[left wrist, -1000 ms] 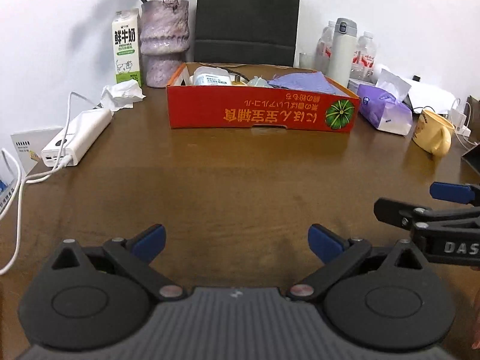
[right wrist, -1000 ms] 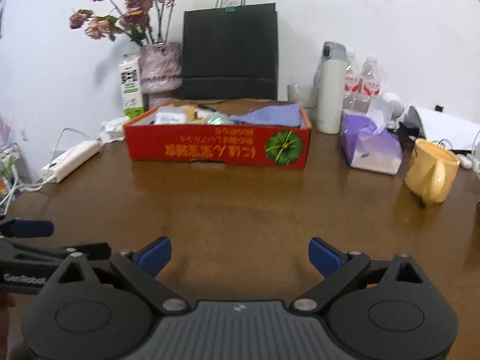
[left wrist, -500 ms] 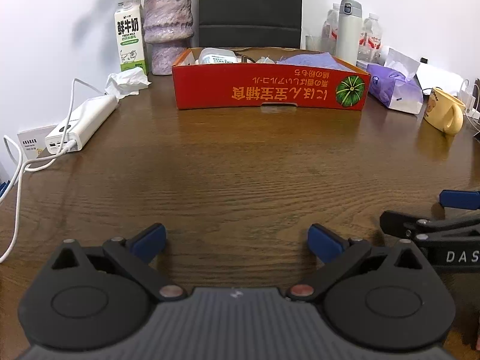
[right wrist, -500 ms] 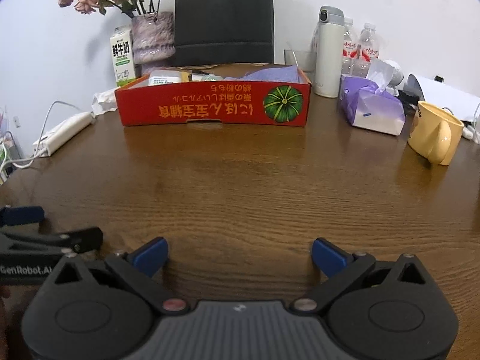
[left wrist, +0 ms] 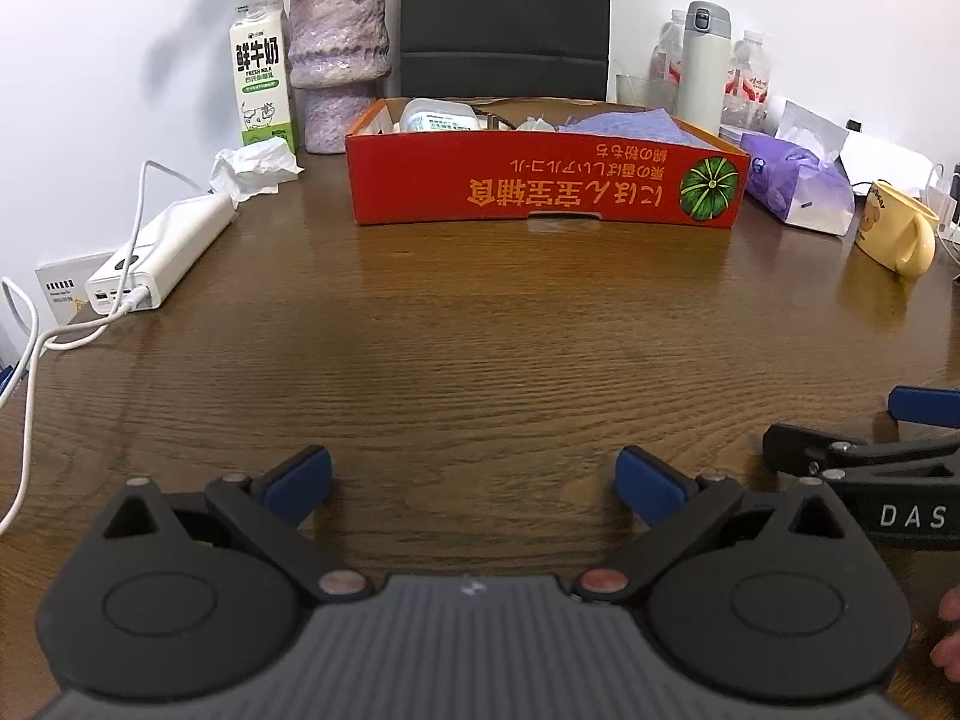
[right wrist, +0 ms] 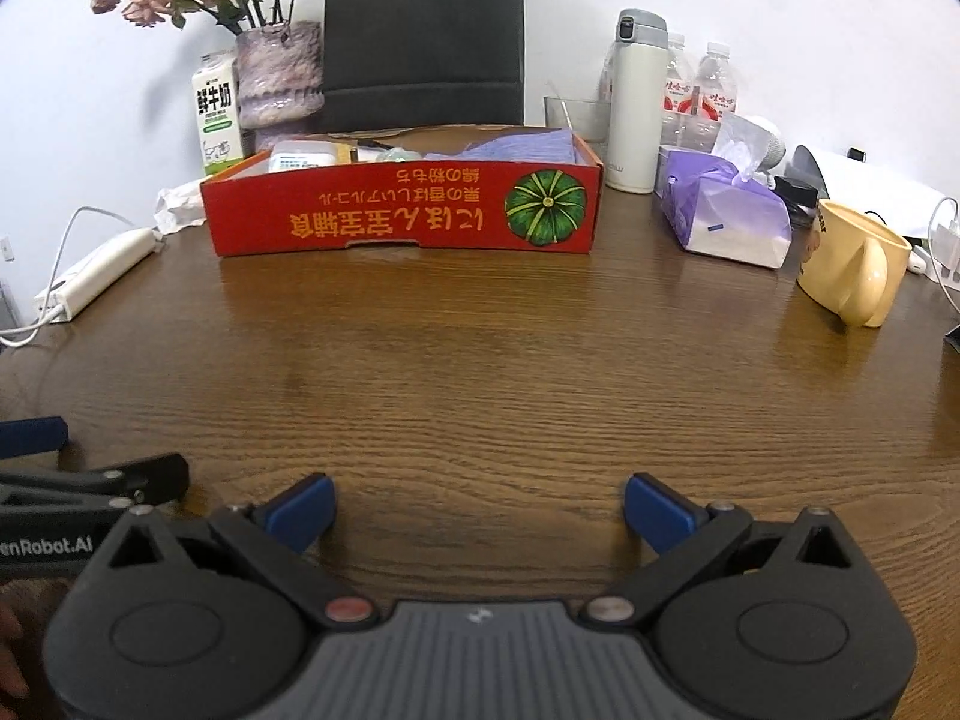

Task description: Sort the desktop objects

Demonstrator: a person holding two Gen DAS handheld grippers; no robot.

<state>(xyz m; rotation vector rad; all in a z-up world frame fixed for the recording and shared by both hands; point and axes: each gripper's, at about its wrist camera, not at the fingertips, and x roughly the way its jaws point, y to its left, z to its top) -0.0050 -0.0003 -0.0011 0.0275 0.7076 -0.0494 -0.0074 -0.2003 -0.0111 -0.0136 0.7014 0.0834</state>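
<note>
A red cardboard box (left wrist: 540, 192) (right wrist: 402, 210) stands at the far middle of the brown wooden table (left wrist: 480, 336) (right wrist: 480, 360). Inside it lie a white container (left wrist: 435, 115), a purple cloth (left wrist: 624, 123) and small items I cannot make out. My left gripper (left wrist: 474, 477) hovers open and empty over the near table. My right gripper (right wrist: 478, 507) is open and empty too, level with the left one and to its right. The right gripper's side shows in the left wrist view, at the right edge (left wrist: 864, 462).
Left side: a milk carton (left wrist: 263, 75), a purple vase (left wrist: 339, 60), crumpled tissue (left wrist: 252, 168), a white power bank (left wrist: 162, 252) with cables. Right side: a white flask (right wrist: 639, 102), water bottles (right wrist: 699, 96), a purple tissue pack (right wrist: 726, 210), a yellow mug (right wrist: 852, 261). A black bag (right wrist: 420, 36) stands behind the box.
Both grippers have tilted down and drawn back slightly, so more of the table shows. Both stay open and empty. Nothing on the table moved.
</note>
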